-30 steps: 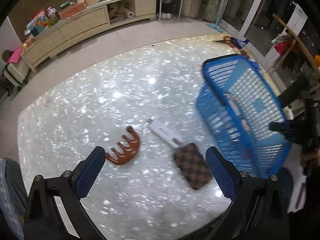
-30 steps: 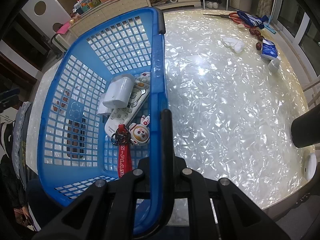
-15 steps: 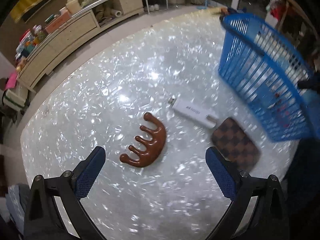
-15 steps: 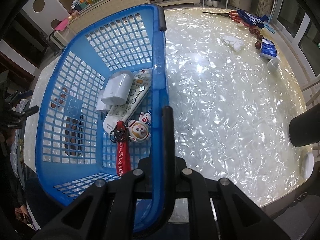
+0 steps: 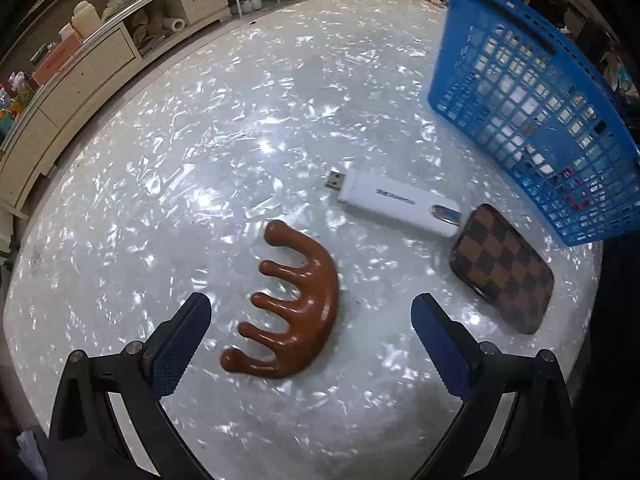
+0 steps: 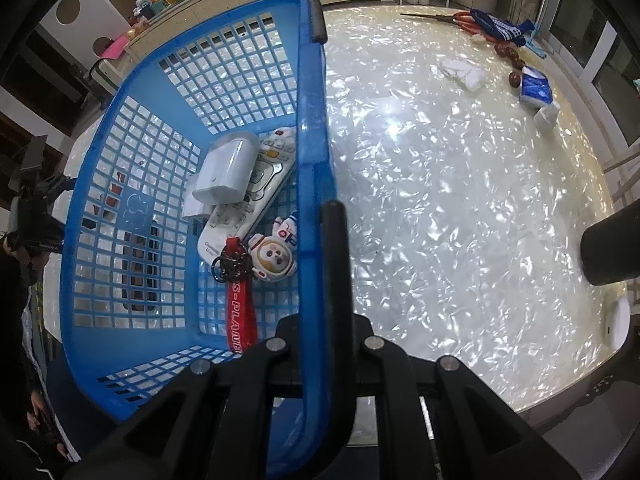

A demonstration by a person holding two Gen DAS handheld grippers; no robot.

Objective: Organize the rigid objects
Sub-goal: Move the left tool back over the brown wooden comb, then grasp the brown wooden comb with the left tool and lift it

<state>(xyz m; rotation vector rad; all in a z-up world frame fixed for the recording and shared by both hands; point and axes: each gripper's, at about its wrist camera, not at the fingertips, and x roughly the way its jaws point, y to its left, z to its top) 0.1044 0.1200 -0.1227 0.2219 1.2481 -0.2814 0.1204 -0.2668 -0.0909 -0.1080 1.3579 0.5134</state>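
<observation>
Right gripper pinches the near rim of the basket, jaws pressed together on the blue plastic. The rim runs straight up between the fingers, so the basket looks tilted and carried by this one edge, probably to keep its mouth turned toward the loose items.

Already in the basket, slid to the low side against the gripped wall: remote, white adapter lying on top of it, astronaut toy, red keychain strap. Tilt likely explains why they bunch there.

Left gripper hangs over the table, jaws spread wide, nothing between the pads. Comb, brown and curved with thick teeth, lies flat just ahead, roughly centred in the gap. My read: it is the next pick, with the wide spread meant to clear its arched back.

Still out on the table: white USB stick beyond the comb, its far end touching or overlapping a checkered case. Basket's mesh side looms just beyond these two, near enough for short drops.
</observation>
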